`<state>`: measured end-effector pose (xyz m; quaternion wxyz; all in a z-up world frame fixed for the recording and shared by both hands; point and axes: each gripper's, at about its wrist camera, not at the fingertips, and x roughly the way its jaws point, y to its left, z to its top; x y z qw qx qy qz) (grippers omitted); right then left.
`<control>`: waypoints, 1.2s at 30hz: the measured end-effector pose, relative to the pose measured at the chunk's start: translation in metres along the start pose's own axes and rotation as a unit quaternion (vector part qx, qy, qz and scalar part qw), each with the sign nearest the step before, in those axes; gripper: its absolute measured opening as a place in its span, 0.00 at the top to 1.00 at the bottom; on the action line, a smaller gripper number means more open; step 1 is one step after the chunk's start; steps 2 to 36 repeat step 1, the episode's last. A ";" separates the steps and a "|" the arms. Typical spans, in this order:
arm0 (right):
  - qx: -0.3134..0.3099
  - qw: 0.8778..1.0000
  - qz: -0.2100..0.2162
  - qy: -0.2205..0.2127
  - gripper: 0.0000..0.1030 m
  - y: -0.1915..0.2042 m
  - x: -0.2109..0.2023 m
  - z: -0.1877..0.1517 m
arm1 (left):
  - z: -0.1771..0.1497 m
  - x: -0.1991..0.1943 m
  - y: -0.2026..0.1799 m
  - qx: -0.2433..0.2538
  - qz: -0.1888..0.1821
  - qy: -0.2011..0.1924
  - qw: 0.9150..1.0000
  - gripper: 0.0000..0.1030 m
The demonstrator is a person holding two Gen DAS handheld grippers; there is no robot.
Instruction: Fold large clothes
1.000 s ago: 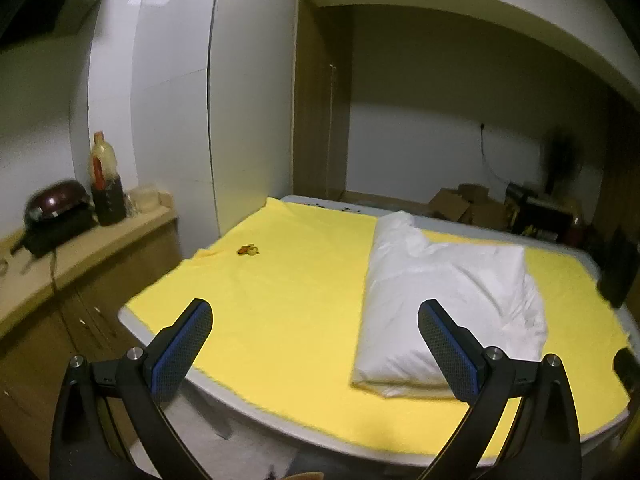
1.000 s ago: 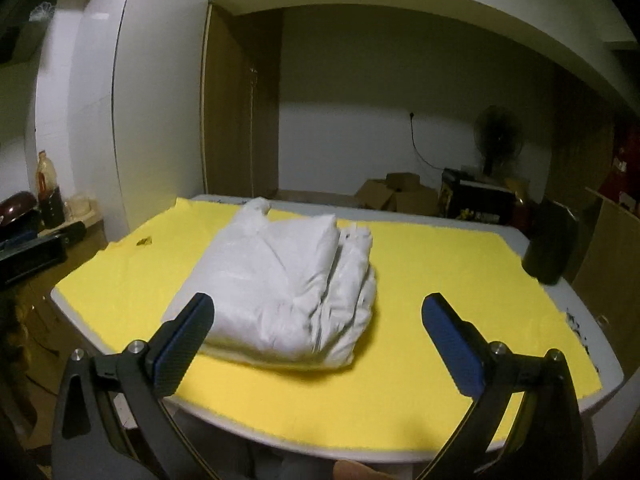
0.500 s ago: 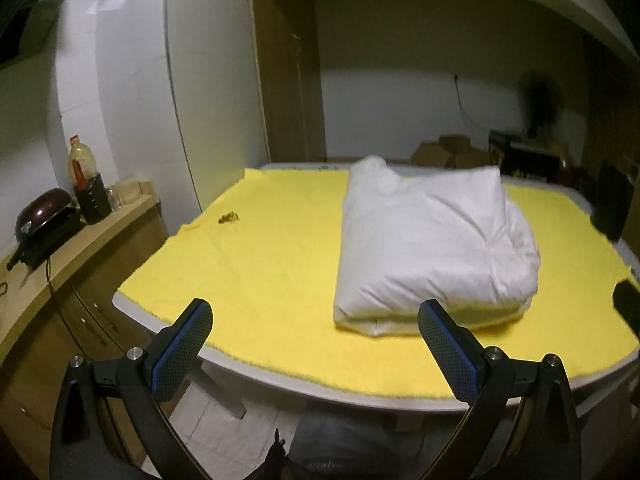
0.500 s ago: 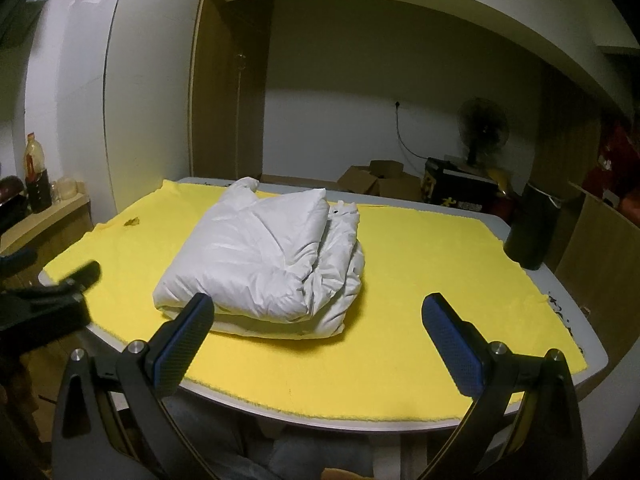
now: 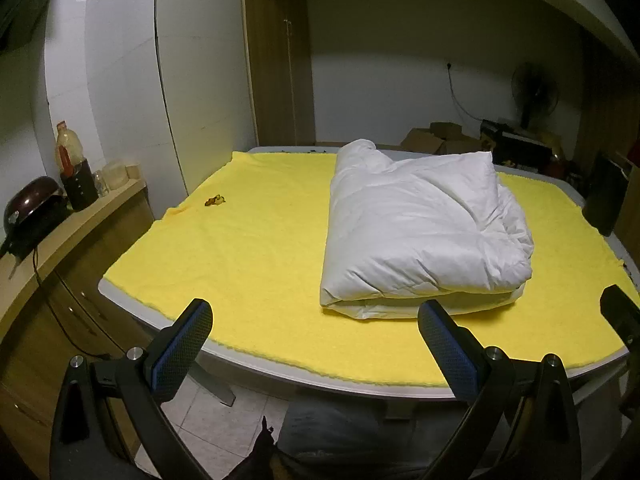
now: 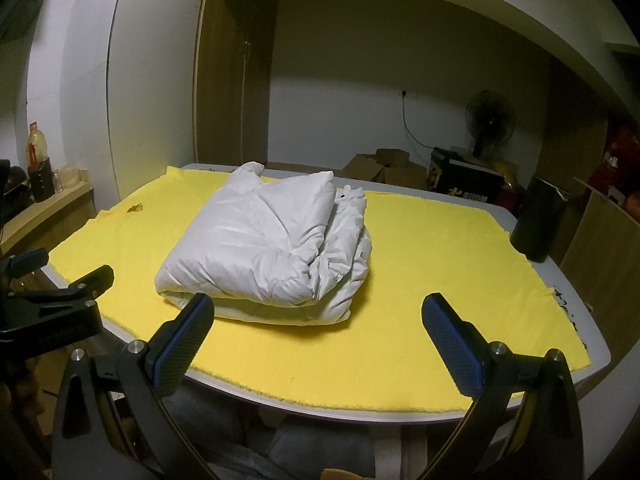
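While both tools were held off the near edge of the bench (image 5: pixel 248 354), the left gripper (image 5: pixel 314 326) stood with its jaws spread wide and nothing between them, and the right gripper (image 6: pixel 318 322) stood the same way, wide and empty. Neither touched the yellow cloth (image 5: pixel 256 256) that covered the bench top.

The white padded garment (image 5: pixel 416 232) lay folded into a thick bundle on the cloth, ahead of both grippers and apart from them. From the left gripper it lay forward and to the right; from the right gripper it lay forward and to the left, so it sat between the two. Its long axis ran from the near edge toward the far edge. Its near end lay close to the near edge, just beyond the right finger (image 5: pixel 448 344) of the left gripper in that view. Neither gripper appeared clearly nearer. The fold looked complete; any further move would be judged a reach forward and inward.

The left wrist view showed the smooth folded side and a small dark scrap (image 5: pixel 215 200) near the left edge. The right wrist view showed the bundle's layered, rumpled right side (image 6: pixel 348 248), the left gripper's frame (image 6: pixel 60 304) at the near-left corner, and a dark cylindrical container (image 6: pixel 538 220) at the far-right edge.
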<state>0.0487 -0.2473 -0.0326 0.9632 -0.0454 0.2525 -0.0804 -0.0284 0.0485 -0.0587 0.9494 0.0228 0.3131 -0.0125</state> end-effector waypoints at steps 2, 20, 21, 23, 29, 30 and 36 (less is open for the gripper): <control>0.000 1.000 0.001 0.001 0.00 0.000 0.000 0.000 | 0.000 0.000 0.000 0.000 -0.003 0.000 1.000 0.00; 0.000 1.000 0.001 0.001 0.00 0.000 0.000 0.000 | 0.000 0.000 0.000 0.000 -0.003 0.000 1.000 0.00; 0.000 1.000 0.001 0.001 0.00 0.000 0.000 0.000 | 0.000 0.000 0.000 0.000 -0.003 0.000 1.000 0.00; 0.000 1.000 0.001 0.001 0.00 0.000 0.000 0.000 | 0.000 0.000 0.000 0.000 -0.003 0.000 1.000 0.00; 0.000 1.000 0.001 0.001 0.00 0.000 0.000 0.000 | 0.000 0.000 0.000 0.000 -0.003 0.000 1.000 0.00; 0.000 1.000 0.001 0.001 0.00 0.000 0.000 0.000 | 0.000 0.000 0.000 0.000 -0.003 0.000 1.000 0.00; 0.000 1.000 0.001 0.001 0.00 0.000 0.000 0.000 | 0.000 0.000 0.000 0.000 -0.003 0.000 1.000 0.00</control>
